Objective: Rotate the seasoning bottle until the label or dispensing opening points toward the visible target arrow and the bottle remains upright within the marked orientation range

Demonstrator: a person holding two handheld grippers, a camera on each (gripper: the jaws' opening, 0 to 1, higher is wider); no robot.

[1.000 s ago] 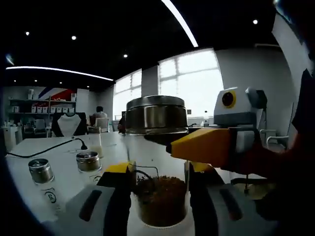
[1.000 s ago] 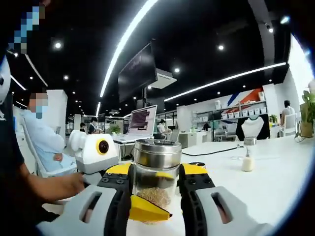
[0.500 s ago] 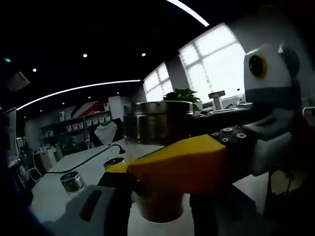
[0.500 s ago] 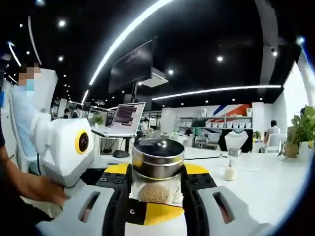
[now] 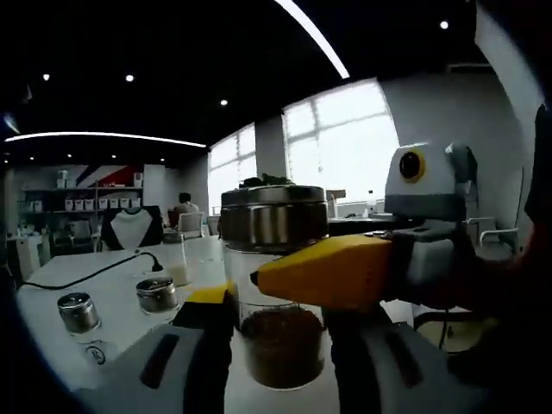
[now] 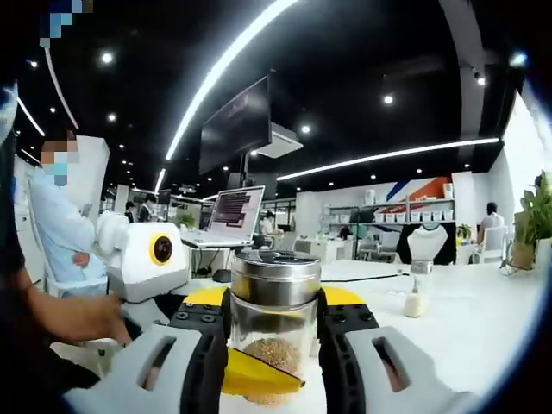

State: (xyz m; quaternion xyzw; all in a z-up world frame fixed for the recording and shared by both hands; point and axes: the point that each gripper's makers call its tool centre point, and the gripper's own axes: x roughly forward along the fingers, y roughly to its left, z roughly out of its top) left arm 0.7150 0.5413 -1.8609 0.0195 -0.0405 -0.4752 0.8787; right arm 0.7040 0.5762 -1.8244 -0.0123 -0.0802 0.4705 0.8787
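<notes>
1. the seasoning bottle [image 6: 274, 323] stands upright on the desk [image 6: 448, 332], pinched by both the right gripper [image 6: 274, 358] and left gripper [image 5: 278, 345].
2. the turn should go slowly, keeping the bottle vertical.

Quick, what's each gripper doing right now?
Left gripper: shut on the seasoning bottle, low on its glass.
Right gripper: shut on the same bottle, just below the metal lid.

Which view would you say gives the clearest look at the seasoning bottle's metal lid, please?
The right gripper view: the lid is well lit, its top visible. In the left gripper view the lid is dark, side-on and backlit.
</notes>
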